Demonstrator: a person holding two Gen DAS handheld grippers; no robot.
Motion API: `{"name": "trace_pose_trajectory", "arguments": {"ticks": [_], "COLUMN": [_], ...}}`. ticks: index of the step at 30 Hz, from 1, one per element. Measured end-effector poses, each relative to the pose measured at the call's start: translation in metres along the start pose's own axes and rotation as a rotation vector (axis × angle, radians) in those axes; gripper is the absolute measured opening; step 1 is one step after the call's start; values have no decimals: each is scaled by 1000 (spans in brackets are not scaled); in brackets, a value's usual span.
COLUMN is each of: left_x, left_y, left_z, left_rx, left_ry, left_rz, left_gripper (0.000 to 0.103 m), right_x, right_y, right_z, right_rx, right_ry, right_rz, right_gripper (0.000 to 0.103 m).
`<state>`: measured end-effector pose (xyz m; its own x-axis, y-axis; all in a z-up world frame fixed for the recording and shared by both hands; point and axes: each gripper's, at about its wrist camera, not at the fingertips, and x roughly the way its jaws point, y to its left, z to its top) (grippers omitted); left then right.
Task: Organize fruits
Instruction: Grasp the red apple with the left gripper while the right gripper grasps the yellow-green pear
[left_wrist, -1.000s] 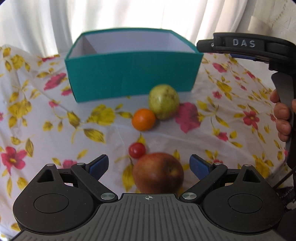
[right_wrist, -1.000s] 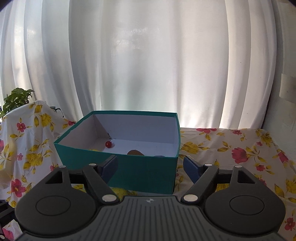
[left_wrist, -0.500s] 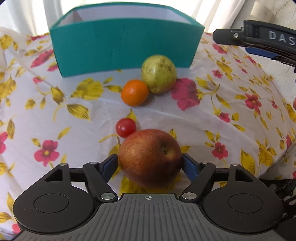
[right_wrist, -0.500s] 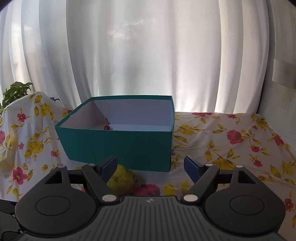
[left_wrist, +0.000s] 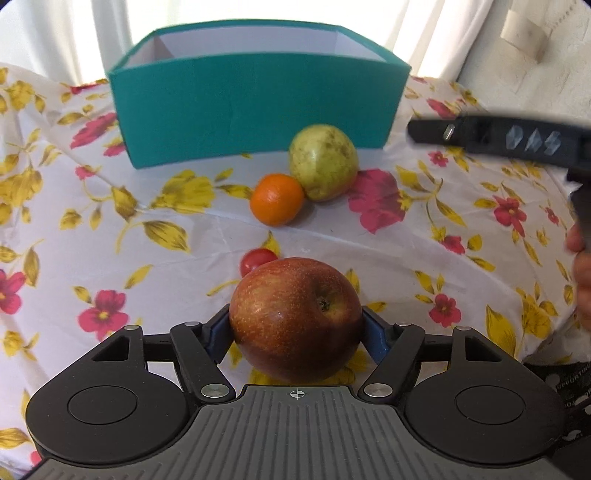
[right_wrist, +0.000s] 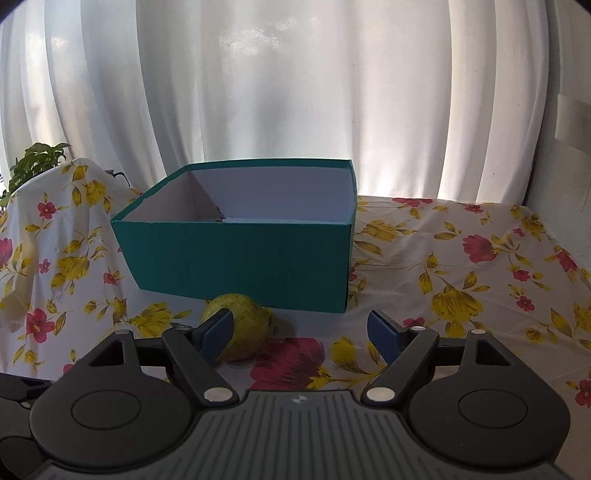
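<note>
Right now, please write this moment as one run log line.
left gripper: shut on apple | right gripper: open, empty | pear, orange, cherry tomato: outside teal box

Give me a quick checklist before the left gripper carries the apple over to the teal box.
1. Left gripper shut on the apple: ok, blue pads touch both sides.
2. Apple lifted off the cloth: cannot tell.
3. Teal box open on top: ok.
4. Path ahead: not ok, cherry tomato, orange and pear lie between apple and box.
5. Right gripper open, holding nothing: ok.
</note>
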<state>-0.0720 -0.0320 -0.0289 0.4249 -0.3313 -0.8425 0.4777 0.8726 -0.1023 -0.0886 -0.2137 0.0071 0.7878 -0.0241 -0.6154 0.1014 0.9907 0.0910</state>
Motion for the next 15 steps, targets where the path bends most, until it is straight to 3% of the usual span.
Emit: {"name": "trace_pose_trajectory", "arguments": {"ticks": [15], "left_x": [-15], "left_y": [33], "left_z": [6], "left_rx": [-55], "left_ry": [-13], "left_rz": [44], "left_gripper": [75], "right_x": [64], "right_y": [36], "right_z": [4], "right_rx": [-17], "right_ry": [75], "right_rz": [44], "right_gripper": [80]}}
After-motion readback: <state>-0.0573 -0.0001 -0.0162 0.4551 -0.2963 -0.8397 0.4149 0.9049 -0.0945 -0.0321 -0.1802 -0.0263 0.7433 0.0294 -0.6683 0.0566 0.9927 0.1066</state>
